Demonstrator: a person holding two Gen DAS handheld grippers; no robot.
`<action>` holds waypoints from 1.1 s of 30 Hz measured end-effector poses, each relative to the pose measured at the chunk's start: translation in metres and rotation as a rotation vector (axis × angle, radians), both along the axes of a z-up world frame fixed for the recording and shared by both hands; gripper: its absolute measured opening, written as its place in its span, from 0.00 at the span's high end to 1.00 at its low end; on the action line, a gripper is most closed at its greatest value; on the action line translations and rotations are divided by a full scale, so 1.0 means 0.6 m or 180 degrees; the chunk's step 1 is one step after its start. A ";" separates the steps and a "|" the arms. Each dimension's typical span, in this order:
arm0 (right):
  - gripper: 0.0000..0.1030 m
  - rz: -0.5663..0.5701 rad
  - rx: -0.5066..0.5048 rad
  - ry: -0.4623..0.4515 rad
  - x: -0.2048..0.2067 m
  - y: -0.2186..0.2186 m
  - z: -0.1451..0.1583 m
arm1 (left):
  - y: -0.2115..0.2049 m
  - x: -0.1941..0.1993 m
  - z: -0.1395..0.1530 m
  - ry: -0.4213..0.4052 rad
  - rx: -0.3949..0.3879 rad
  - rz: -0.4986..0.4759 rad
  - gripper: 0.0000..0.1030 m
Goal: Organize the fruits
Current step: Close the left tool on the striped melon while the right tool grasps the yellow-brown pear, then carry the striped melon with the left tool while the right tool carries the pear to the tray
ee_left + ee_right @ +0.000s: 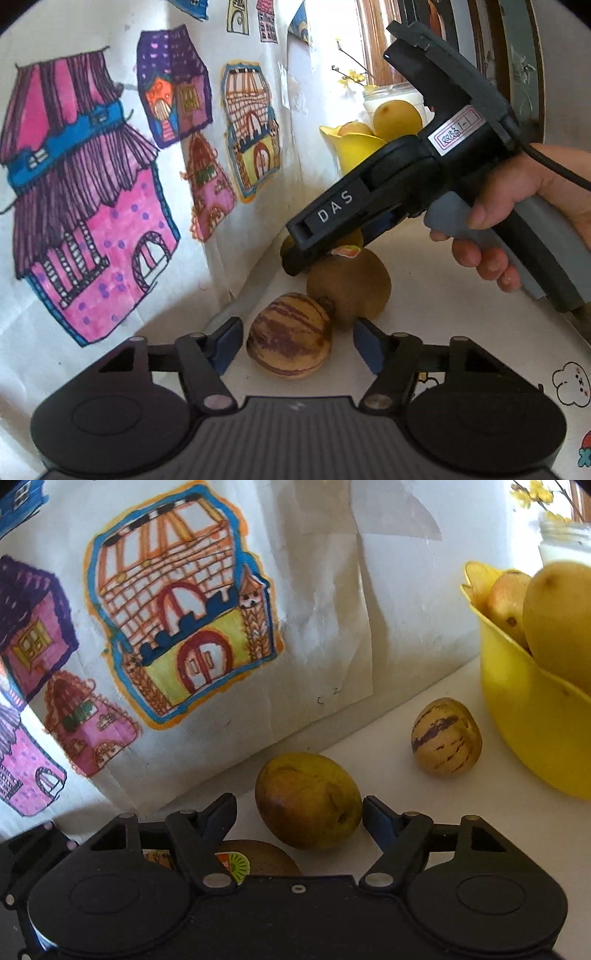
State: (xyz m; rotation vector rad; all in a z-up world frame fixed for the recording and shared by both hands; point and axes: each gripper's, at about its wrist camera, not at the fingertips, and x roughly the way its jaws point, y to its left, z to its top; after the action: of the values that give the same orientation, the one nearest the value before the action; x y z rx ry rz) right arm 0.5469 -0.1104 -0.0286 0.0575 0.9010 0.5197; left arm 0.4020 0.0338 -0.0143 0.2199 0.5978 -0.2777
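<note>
You were mid-pick on both sides — each gripper set around a loose fruit on the white table (424, 812), nothing lifted yet. Your right gripper (299, 806) stood wide, its fingers flanking the greenish-brown fruit (308, 800) that lay by the foot of the paper backdrop (332, 609); the right fingertip looked just beside the skin, the left one apart from it. Your left gripper (293, 341) was also spread, with the striped fruit (289, 335) between its blue pads (369, 347) and the brown kiwi (349, 286) just behind, touching or nearly so.

A second striped fruit (446, 736) sat near the yellow bowl (532, 720), which already held yellow fruit (561, 624) at the far end of the table.

The next move, as I judged it, called for you to close evenly on the greenish-brown fruit — gently, since a round fruit could squirt out — then lift clear of the kiwi under your right tool and carry toward the bowl. The left could wait, or close without nudging the kiwi.
</note>
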 end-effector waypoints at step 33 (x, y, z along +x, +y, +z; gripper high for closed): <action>0.42 -0.0307 0.0256 -0.0015 -0.072 -0.056 0.010 | 0.034 -0.056 0.018 0.0235 -0.0408 0.0361 0.51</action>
State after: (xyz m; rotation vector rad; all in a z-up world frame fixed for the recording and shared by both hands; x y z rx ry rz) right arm 0.5035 -0.1442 -0.0228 0.1718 0.8680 0.4659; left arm 0.3686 0.0542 -0.0033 0.0520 0.6606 -0.2144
